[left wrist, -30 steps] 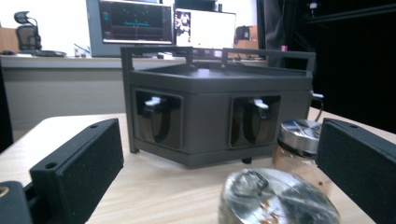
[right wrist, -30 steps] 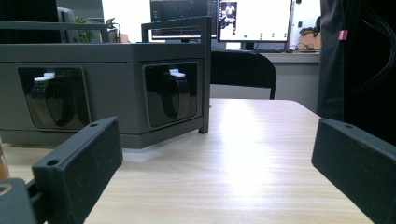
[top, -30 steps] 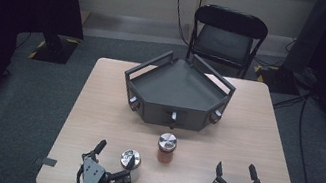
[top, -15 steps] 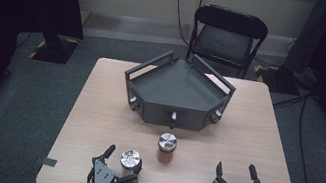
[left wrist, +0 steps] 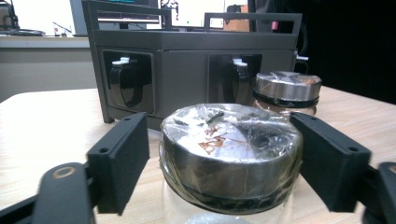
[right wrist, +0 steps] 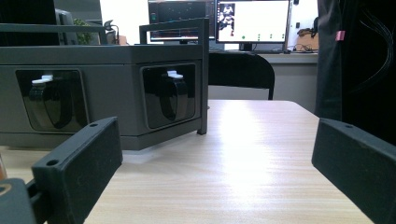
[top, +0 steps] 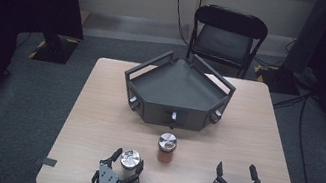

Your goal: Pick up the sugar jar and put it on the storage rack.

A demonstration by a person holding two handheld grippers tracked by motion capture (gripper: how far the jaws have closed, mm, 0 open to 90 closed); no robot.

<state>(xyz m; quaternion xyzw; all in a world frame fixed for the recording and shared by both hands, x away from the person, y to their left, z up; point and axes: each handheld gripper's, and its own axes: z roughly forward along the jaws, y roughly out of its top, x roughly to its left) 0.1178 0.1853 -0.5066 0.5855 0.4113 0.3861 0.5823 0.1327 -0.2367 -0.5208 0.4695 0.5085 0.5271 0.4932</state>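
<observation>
Jar with a foil-wrapped lid stands near the front edge of the table, between the jaws of the left tongs, which have just been closing around it. In the left gripper view the jar's lid sits between the two black jaws with a sliver of gap showing on each side, so the pads seem not yet to press on it. Risk lies there: if the jaws meet only the crinkled wrap on the lid, the grip could slip, or the lid could come away while the glass body stays behind. A closing off centre could also tip the jar toward the second jar, which stands just beside it, further in. That one has a bare metal lid and could be knocked over against the dark tray behind it. Right tongs rest well apart at the table's front right, jaws wide and holding nothing.
</observation>
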